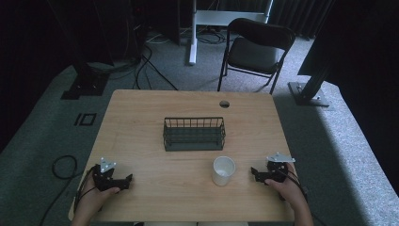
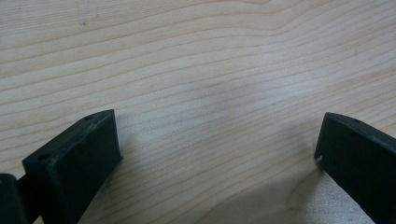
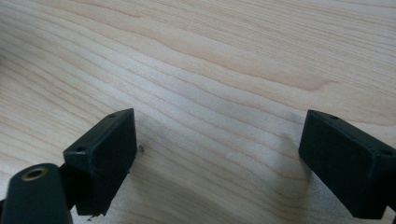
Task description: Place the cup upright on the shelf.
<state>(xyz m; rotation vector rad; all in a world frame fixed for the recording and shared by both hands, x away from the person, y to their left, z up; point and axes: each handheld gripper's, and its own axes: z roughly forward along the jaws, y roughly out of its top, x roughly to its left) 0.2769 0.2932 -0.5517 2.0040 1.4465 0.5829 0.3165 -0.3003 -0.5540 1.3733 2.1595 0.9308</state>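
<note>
Far left of the high view: black cable loop (image 1: 63,165) on grey carpet beside the light wooden rectangular desk (image 1: 141,117)

Near-left corner of desk: left tool (image 1: 128,179), black, two-jawed, with grey three-cornered plate on top, held in left hand (image 1: 96,193), resting on the wood, pointing toward the middle. In the left gripper view, left tool (image 2: 217,154) spread wide, jaws far apart over bare wood grain, gripping nothing

Middle of desk: dark wire rectangular basket (image 1: 194,133), upright, well apart from both tools. Just right of centre, nearer the person: white round cup (image 1: 223,170), upright, mouth open upward, contents impossible to tell

Near-right of desk: right tool (image 1: 254,173), black, same grey plate, held in right hand (image 1: 288,187), pointing left toward the cup, near it but apart. In the right gripper view, right tool (image 3: 217,144) also wide, empty, wood between the jaws

Beyond the desk, right of centre: black folding chair (image 1: 256,49) on carpet
</note>
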